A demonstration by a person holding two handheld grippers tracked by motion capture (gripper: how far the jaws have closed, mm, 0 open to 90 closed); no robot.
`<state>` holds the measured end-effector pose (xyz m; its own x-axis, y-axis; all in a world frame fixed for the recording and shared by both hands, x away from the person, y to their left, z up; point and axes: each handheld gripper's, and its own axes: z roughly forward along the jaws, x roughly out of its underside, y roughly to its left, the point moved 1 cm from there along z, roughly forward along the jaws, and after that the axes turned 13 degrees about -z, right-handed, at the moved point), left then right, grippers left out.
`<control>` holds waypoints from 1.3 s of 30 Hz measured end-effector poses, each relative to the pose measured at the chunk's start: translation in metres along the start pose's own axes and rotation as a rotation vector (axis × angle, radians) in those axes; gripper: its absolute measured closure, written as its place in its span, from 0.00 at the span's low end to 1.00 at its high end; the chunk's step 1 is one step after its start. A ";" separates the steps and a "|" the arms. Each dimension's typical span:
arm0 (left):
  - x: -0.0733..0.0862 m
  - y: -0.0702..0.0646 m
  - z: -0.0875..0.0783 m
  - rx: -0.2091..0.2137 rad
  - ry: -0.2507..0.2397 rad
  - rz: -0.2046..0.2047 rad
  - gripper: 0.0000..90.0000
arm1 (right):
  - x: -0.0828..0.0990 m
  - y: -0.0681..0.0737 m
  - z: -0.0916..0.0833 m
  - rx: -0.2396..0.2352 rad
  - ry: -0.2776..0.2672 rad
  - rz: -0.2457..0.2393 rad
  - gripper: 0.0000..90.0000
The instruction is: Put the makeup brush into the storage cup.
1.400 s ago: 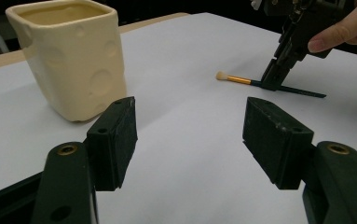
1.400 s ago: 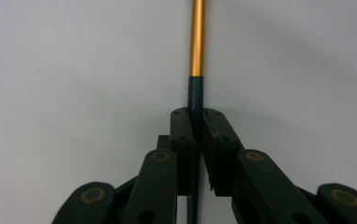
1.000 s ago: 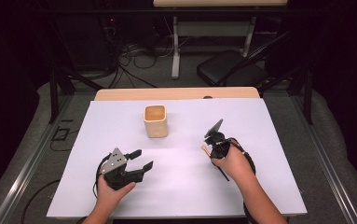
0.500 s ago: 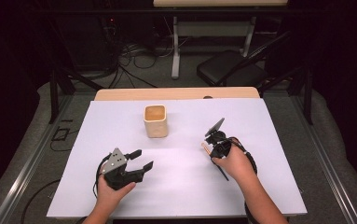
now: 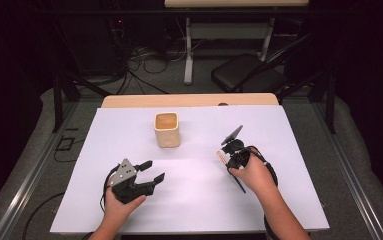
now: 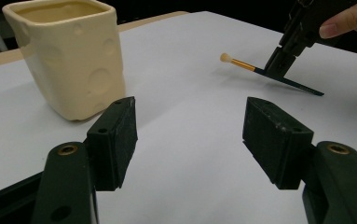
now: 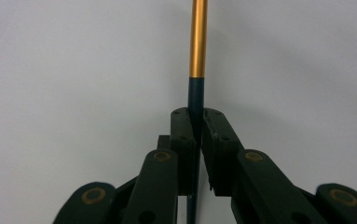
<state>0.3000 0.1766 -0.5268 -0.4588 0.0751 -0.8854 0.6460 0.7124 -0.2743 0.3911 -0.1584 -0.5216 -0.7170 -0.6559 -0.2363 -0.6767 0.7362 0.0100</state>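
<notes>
A thin brush (image 7: 198, 42) with a gold ferrule and dark handle is pinched between the pads of my right gripper (image 7: 198, 116), which is shut on the handle. In the high view the right gripper (image 5: 230, 161) is right of centre and holds the brush (image 5: 221, 155) low over the white sheet. The left gripper view shows the same brush (image 6: 243, 65) with its pale bristle tip pointing left, under the right gripper (image 6: 278, 70). A cream square cup (image 5: 167, 130) stands upright at the centre back. My left gripper (image 5: 151, 171) rests at the front left, open and empty (image 6: 190, 126), with the cup (image 6: 69, 56) ahead to its left.
A white sheet (image 5: 194, 210) covers the table, whose wooden far edge (image 5: 189, 100) shows behind it. Beyond the table are a dark chair (image 5: 244, 72) and floor cables (image 5: 144, 55). A cable trails from each gripper.
</notes>
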 end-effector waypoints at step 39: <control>0.000 0.000 0.001 0.000 0.004 0.004 0.39 | 0.004 0.006 -0.028 -0.118 -0.283 -0.089 0.92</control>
<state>0.3003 0.1761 -0.5267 -0.4584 0.0807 -0.8851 0.6476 0.7123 -0.2705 0.3791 -0.1613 -0.4956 -0.5907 -0.6318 -0.5019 -0.7611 0.6429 0.0863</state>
